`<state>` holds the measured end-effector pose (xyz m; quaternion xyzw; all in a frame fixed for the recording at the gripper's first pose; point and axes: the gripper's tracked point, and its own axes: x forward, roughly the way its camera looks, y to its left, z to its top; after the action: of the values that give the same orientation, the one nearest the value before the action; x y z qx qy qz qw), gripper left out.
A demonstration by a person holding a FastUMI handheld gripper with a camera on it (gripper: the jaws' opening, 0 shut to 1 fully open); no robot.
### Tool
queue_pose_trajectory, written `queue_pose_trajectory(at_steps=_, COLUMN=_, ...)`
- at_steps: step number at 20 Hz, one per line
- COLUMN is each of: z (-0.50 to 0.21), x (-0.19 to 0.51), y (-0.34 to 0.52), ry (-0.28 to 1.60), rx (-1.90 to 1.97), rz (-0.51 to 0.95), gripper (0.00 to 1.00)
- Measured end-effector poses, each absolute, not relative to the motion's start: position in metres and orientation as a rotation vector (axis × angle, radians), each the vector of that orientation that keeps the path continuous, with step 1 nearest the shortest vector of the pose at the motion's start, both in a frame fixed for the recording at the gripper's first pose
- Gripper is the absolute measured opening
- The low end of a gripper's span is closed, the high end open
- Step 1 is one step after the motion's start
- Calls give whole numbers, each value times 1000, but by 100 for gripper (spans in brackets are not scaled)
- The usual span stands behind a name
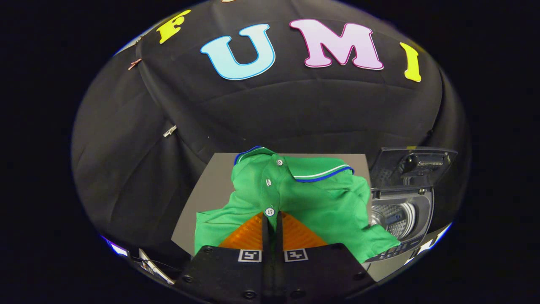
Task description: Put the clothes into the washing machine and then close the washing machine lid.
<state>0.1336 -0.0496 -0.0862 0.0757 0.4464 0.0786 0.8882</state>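
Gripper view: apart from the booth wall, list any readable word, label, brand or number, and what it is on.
None is readable.
Washing machine raised lid: a small label, too blurred to read.
Its front control strip: markings too small to read.
Gripper, shut on the green polo shirt: square patterned markers, no words.

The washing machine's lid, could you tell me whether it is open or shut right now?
Open: the lid stands raised behind the washing machine, leaving the drum exposed.

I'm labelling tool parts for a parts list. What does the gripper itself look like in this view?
The gripper has two wedge-shaped fingers with ribbed outer faces, narrowing toward their tips. They rise from a dark, flat-topped body with round screw heads along its edges. Two small square black-and-white markers sit side by side at the fingers' base.
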Motion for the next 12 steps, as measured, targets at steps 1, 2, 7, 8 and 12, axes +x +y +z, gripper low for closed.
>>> queue_pose_trajectory(at_steps=1, z=-84, x=132, y=-55, ry=923, rx=161, rz=169, gripper=5)
queue_pose_trajectory(at_steps=2, z=-81, x=131, y=-62, ry=916, rx=168, rz=175, gripper=5)
queue_pose_trajectory(at_steps=7, z=-63, x=130, y=-111, ry=876, rx=178, rz=169, gripper=5)
queue_pose_trajectory(at_steps=8, z=-58, x=131, y=-120, ry=867, rx=189, rz=174, gripper=5)
queue_pose_trajectory(at_steps=12, z=-44, x=128, y=-164, ry=822, rx=164, rz=229, gripper=5)
